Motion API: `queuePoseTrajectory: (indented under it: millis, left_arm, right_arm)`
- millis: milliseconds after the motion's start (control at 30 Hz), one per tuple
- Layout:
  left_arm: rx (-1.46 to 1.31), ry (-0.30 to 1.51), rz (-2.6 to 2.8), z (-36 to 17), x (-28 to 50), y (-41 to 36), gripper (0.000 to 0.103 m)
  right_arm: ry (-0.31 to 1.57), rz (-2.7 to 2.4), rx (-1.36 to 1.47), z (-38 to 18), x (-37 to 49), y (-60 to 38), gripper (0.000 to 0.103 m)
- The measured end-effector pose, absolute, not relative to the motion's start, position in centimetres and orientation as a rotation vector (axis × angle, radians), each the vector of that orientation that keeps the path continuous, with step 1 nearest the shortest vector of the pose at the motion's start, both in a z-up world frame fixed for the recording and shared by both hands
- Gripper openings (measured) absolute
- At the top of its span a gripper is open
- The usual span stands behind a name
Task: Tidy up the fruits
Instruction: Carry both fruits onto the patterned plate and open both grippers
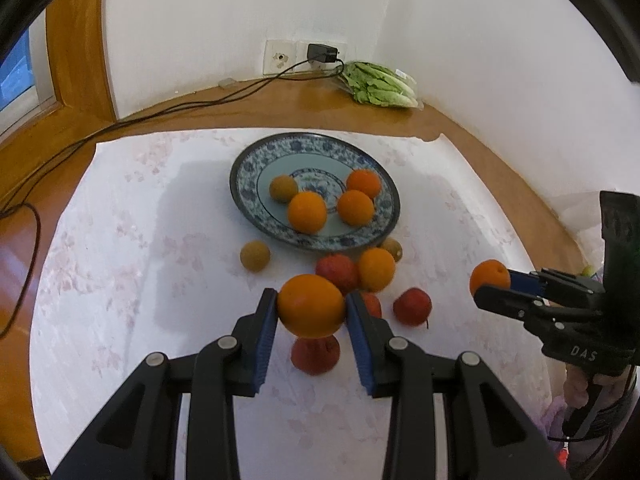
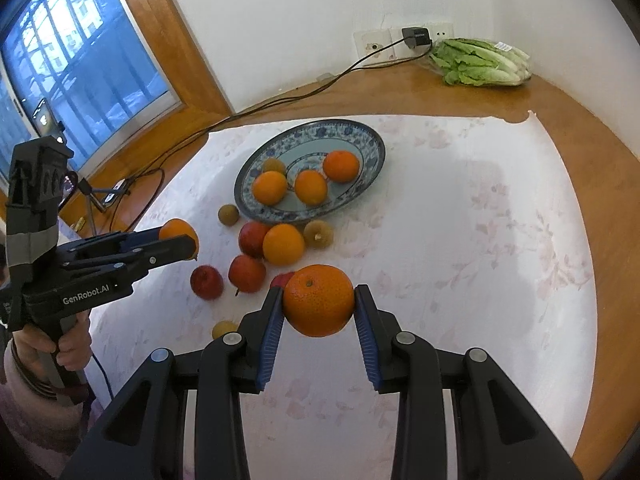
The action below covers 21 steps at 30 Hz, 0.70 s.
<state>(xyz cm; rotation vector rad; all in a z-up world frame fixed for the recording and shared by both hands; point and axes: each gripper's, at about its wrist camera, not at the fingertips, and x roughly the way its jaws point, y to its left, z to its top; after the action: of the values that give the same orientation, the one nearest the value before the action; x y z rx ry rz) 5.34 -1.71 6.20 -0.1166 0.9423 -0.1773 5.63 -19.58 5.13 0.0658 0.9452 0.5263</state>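
A blue-and-white plate point(image 1: 248, 160) point(image 2: 372, 140) sits on the white cloth and holds three oranges point(image 1: 307, 212) point(image 2: 341, 165) and a small brown fruit point(image 1: 283, 188). My left gripper point(image 1: 311, 307) point(image 2: 188, 240) is shut on an orange point(image 1: 311, 306) point(image 2: 176, 229) above the loose fruit. My right gripper point(image 2: 319, 300) point(image 1: 486, 288) is shut on another orange point(image 2: 319, 300) point(image 1: 489, 276), held above the cloth to the right. In front of the plate lie one orange point(image 1: 376, 269) point(image 2: 283, 244), several red apples point(image 1: 412, 306) point(image 2: 206, 282) and brown fruits point(image 1: 255, 255) point(image 2: 318, 233).
A bag of lettuce point(image 1: 378, 85) point(image 2: 482, 62) lies on the wooden table by the wall. A charger point(image 1: 322, 53) point(image 2: 416, 37) is plugged into the wall socket, its cable point(image 1: 120, 124) running left across the table. A window point(image 2: 76, 60) is at the left.
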Motion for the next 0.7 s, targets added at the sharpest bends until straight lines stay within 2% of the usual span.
queuePoseTrajectory:
  millis: [700]
  left_arm:
    - [-0.109, 0.966, -0.164, 5.6, 11.9, -1.0, 0.036]
  right_arm:
    - [0.936, 0.461, 0.057, 6.1, 10.9, -18.7, 0.036]
